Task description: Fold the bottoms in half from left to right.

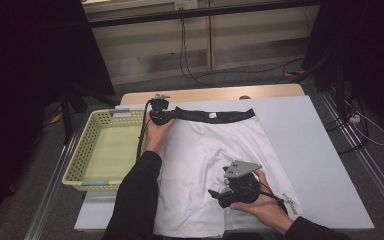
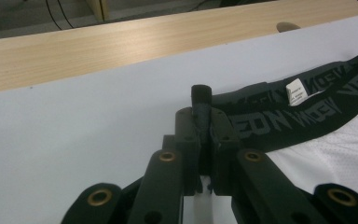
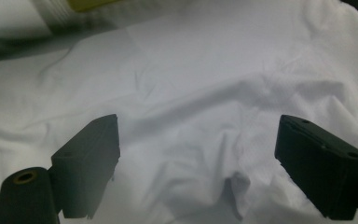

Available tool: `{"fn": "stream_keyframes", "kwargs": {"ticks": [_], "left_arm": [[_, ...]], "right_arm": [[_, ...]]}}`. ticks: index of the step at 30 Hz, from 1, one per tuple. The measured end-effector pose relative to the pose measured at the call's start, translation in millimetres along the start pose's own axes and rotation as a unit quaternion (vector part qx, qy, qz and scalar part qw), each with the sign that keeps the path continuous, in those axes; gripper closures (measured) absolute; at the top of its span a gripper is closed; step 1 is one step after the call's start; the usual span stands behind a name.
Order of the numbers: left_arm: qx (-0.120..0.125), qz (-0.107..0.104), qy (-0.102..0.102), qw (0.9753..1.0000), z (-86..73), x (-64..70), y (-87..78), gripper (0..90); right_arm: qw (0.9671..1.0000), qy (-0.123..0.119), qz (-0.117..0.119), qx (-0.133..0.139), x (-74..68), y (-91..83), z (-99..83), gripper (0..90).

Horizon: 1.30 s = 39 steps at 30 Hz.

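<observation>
— Looking down from the high view: white shorts [image 1: 205, 165] lie flat on the table [image 1: 320, 165], beside a basket [image 1: 87, 150]?
— Yes. Left gripper [image 2: 201, 100], left gripper view: jaws clamped on the black waistband [image 2: 307, 107].
— Right gripper [image 3: 196, 158], right gripper view?
— Jaws wide apart, empty, over the white fabric.

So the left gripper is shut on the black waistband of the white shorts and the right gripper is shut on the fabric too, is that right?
Not quite. The right gripper is open above the white shorts, as the right gripper view shows. The left gripper is indeed shut on the black waistband.
</observation>
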<state>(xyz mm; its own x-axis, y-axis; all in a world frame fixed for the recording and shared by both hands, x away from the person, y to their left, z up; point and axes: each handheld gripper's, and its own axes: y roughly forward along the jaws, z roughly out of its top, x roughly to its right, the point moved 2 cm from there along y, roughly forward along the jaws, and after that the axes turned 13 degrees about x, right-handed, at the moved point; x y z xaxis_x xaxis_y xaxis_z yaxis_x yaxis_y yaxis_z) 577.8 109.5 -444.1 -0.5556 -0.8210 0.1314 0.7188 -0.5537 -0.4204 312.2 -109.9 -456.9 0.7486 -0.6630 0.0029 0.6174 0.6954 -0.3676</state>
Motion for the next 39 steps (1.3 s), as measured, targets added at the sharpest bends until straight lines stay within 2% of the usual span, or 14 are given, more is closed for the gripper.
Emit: {"fn": "stream_keyframes", "kwargs": {"ticks": [1,4,7,12,15,19,21,23,32,39], "left_arm": [[-0.001,-0.001,-0.001,1.0,-0.3,0.3,0.1,84.9],[0.0,-0.007,-0.001,1.0,-0.1,1.7,0.2,84.8],[0.001,-0.009,0.002,1.0,0.9,3.0,-1.2,84.7],[0.005,-0.006,0.009,0.9999,3.4,4.9,-4.3,84.7],[0.004,-0.008,0.021,0.9997,4.5,5.4,-5.6,84.7],[0.005,-0.01,0.021,0.9997,3.9,6.0,-5.8,84.7],[0.002,-0.011,0.02,0.9997,3.0,5.9,-5.7,84.6],[0.001,-0.01,0.02,0.9997,2.3,4.9,-5.7,84.6],[0.001,-0.008,0.015,0.9998,0.7,4.9,-4.1,84.6],[0.002,-0.011,0.014,0.9998,2.2,4.4,-5.5,84.5]], "right_arm": [[1.0,-0.005,-0.001,0.002,-2.6,2.2,2.8,15.5],[0.9999,0.002,0.013,0.001,-12.1,11.3,12.1,17.5],[0.9992,-0.005,0.031,-0.025,-23.7,23.9,21.0,20.6],[0.9973,-0.017,0.061,-0.036,-41.3,49.1,31.1,24.0],[0.9957,-0.025,0.077,-0.047,-49.7,63.4,33.4,30.7],[0.9952,-0.038,0.08,-0.043,-60.2,79.0,38.2,42.6],[0.9936,-0.042,0.094,-0.046,-65.7,86.4,40.2,47.9],[0.993,-0.048,0.095,-0.051,-71.5,93.2,40.4,51.6],[0.99,-0.057,0.111,-0.066,-88.7,117.6,36.4,53.1],[0.9893,-0.054,0.115,-0.071,-98.0,128.7,32.2,45.4]]}}
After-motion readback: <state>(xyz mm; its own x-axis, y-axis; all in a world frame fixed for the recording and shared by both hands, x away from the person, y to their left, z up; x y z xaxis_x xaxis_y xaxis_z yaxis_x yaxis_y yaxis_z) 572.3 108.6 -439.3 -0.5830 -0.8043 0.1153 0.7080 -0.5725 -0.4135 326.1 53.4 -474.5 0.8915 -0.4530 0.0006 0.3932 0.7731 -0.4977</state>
